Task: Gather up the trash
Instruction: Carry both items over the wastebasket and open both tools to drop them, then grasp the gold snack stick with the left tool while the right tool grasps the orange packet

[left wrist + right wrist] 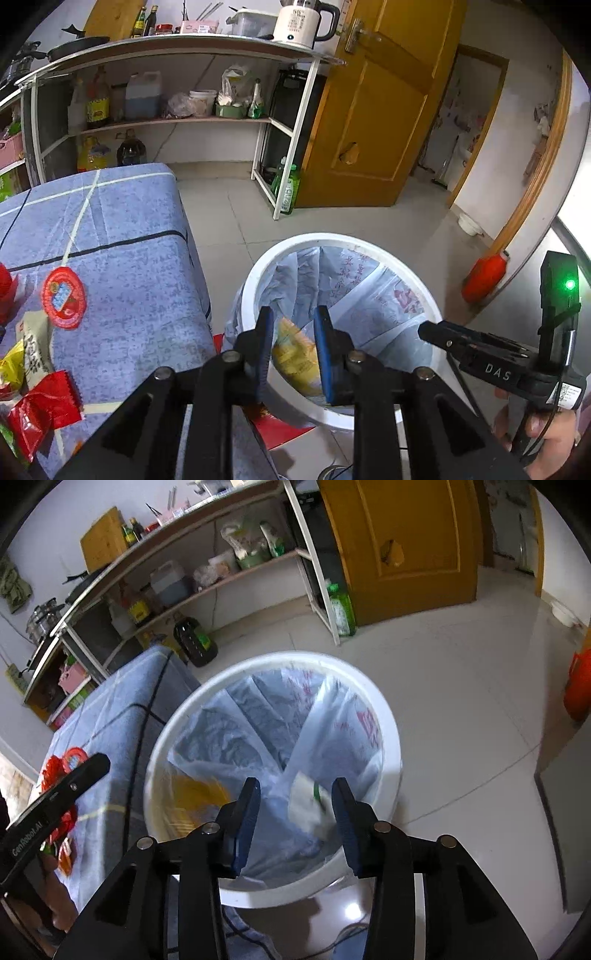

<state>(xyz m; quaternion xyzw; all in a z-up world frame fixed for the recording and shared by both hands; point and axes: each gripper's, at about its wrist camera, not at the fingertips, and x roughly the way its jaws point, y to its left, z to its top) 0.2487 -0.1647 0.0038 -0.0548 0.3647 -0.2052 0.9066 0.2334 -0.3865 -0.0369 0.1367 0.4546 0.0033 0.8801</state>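
Observation:
A white trash bin [424, 295] lined with a pale printed bag stands on the floor beside the table; it also shows in the right wrist view [391, 734]. My left gripper [293, 343] is open over the bin's near rim, with a yellow wrapper [295, 354] lying in the bin below it. My right gripper [295, 812] is open above the bin; a blurred white and green wrapper [310, 805] is below it inside the bin, beside the yellow wrapper [192, 797]. On the table lie a round red lid [62, 297], a red wrapper [44, 410] and a white packet [35, 350].
The table has a blue cloth [122, 236]. A white metal shelf [295, 122] with bottles and jars stands behind. A wooden door [376, 110] is open at the right. A red-orange container [484, 277] sits on the floor. A green bottle [290, 192] stands by the shelf.

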